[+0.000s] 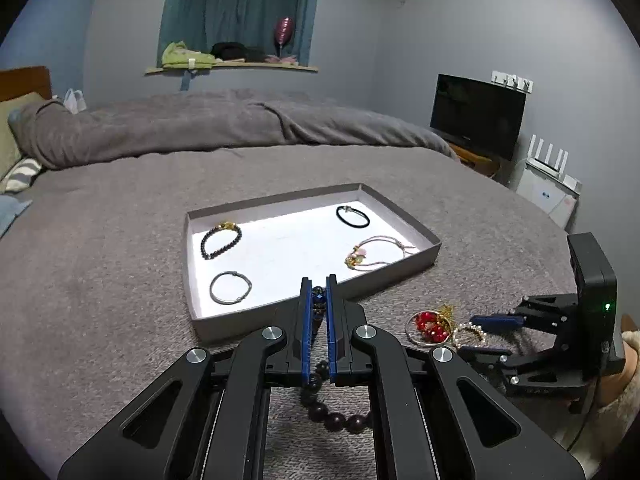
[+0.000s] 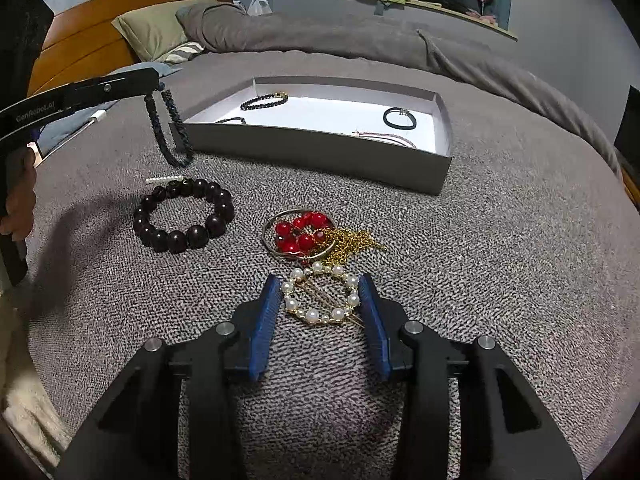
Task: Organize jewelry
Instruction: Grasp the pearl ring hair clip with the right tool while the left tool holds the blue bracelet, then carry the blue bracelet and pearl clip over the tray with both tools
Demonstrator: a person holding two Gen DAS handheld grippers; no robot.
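Grey bedding (image 1: 120,280) covers the bed on which everything lies. In the left wrist view, the left hand-held gripper (image 1: 319,284) is closed on a dark beaded strand (image 1: 318,306), pinched between its blue pads. Just ahead of it is a shallow grey tray (image 1: 192,312) with a white bottom; four bracelets lie inside, well apart. Below this hand-held gripper lies a large dark bead bracelet (image 1: 332,412). Far ahead are a folded grey duvet (image 1: 200,128), a window sill with clothes (image 1: 224,65) and a dark screen (image 1: 478,114) to the right.

In the right wrist view, the right hand-held gripper (image 2: 318,292) is partly open, with a pearl ring ornament (image 2: 320,296) between its fingers; whether the pads touch the pearls I cannot tell. Just ahead lie red beads (image 2: 300,232) with a gold chain (image 2: 352,242). Further ahead is the tray, and far left a wooden headboard (image 2: 100,36) with a green pillow (image 2: 160,26).
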